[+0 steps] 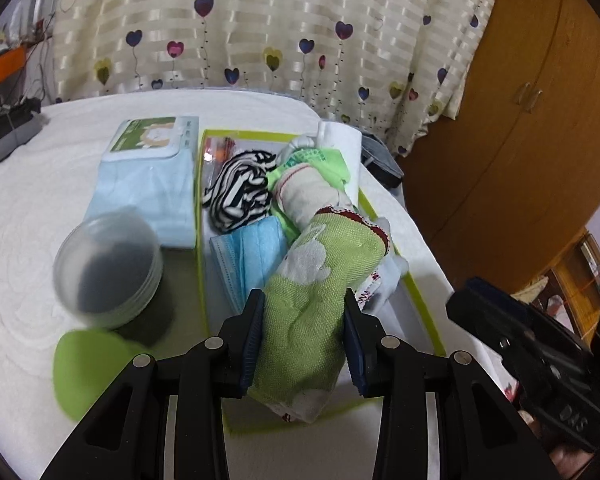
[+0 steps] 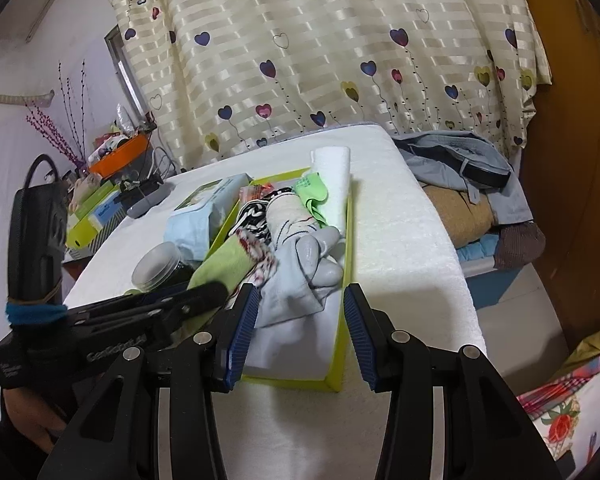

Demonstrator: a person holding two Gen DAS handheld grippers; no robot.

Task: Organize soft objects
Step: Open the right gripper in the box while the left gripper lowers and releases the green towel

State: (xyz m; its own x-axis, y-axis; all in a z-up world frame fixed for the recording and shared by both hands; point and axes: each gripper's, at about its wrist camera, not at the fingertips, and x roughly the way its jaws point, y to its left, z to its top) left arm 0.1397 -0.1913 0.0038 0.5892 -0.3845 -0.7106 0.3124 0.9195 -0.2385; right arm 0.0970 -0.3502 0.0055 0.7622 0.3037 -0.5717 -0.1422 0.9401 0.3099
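My left gripper (image 1: 304,312) is shut on a rolled green towel (image 1: 320,296) with white rabbit shapes, held over the lime-rimmed box (image 1: 424,312). The towel also shows in the right wrist view (image 2: 224,264). Inside the box lie a striped black-and-white cloth (image 1: 240,190), a blue face mask (image 1: 252,260), a cream rolled cloth (image 1: 304,196) and a grey glove (image 2: 312,256). My right gripper (image 2: 300,312) is open and empty above the box's near end (image 2: 332,368), and its body shows at the right edge of the left wrist view (image 1: 520,344).
A pale blue tissue pack (image 1: 148,184) lies left of the box. A clear jar with a dark content (image 1: 108,272) and a green lid (image 1: 88,368) stand nearer. A white folded towel (image 2: 334,184) sits at the box's far side. Clothes (image 2: 460,176) pile right of the bed.
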